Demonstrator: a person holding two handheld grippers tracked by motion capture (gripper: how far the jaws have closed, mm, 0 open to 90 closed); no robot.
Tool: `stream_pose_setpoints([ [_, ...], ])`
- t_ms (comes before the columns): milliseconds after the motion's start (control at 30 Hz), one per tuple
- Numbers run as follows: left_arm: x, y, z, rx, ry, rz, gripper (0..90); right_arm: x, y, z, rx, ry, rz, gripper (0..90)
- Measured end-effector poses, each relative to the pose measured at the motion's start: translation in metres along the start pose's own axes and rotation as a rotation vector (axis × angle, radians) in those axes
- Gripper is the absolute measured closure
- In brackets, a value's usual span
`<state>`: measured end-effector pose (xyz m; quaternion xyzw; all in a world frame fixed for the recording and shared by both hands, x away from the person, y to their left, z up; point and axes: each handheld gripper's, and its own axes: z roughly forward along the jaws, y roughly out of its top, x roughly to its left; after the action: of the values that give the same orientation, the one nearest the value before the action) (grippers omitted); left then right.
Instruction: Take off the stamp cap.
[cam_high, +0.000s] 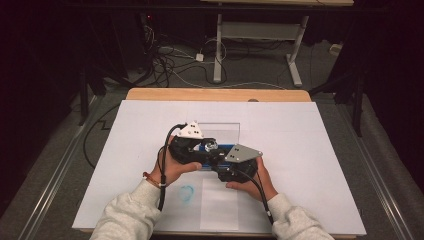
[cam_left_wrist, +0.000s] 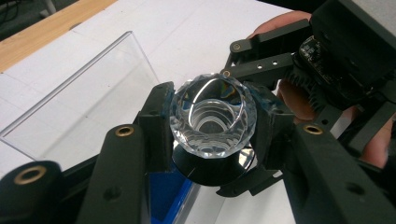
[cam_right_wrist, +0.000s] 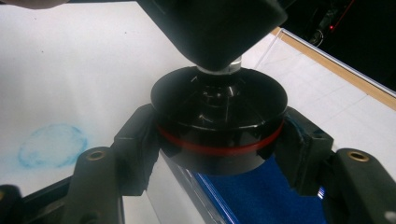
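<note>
Both hands meet over table centre, above blue tray (cam_right_wrist: 275, 196). Left gripper (cam_left_wrist: 212, 123) clamped on faceted crystal knob (cam_left_wrist: 213, 119); right gripper (cam_right_wrist: 219, 140) clamped on black round base (cam_right_wrist: 219, 121) directly beneath. Shared upright axis, knob stacked on base.

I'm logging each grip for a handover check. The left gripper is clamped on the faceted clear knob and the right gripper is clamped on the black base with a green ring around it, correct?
Not quite: the ring is red, not green, as the right gripper view shows. There the right gripper is clamped on the black base with the red ring around it. The left gripper is indeed clamped on the faceted clear knob.
</note>
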<state>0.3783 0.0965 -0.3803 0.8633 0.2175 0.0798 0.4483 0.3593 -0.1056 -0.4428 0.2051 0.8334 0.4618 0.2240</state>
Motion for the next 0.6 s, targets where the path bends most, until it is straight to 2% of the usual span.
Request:
stream_pose_setpoints([
  [233,0.0000,-0.0016,0.0010,-0.008,-0.002,0.000,54.8,0.0013,-0.0005,0.0000,0.013,-0.015,-0.013,38.5],
  [300,-0.0006,-0.0015,0.0003,-0.009,-0.007,0.008,54.8,0.0022,0.0005,-0.0018,0.021,-0.021,-0.032,38.8],
  [433,-0.0017,-0.0023,0.0001,-0.006,-0.031,0.009,54.8,0.0037,0.0024,-0.0050,0.045,-0.014,-0.058,39.1],
  [600,-0.0040,-0.0021,0.0009,0.007,-0.034,0.022,54.8,0.0046,0.0026,-0.0072,0.066,-0.002,-0.075,39.2],
])
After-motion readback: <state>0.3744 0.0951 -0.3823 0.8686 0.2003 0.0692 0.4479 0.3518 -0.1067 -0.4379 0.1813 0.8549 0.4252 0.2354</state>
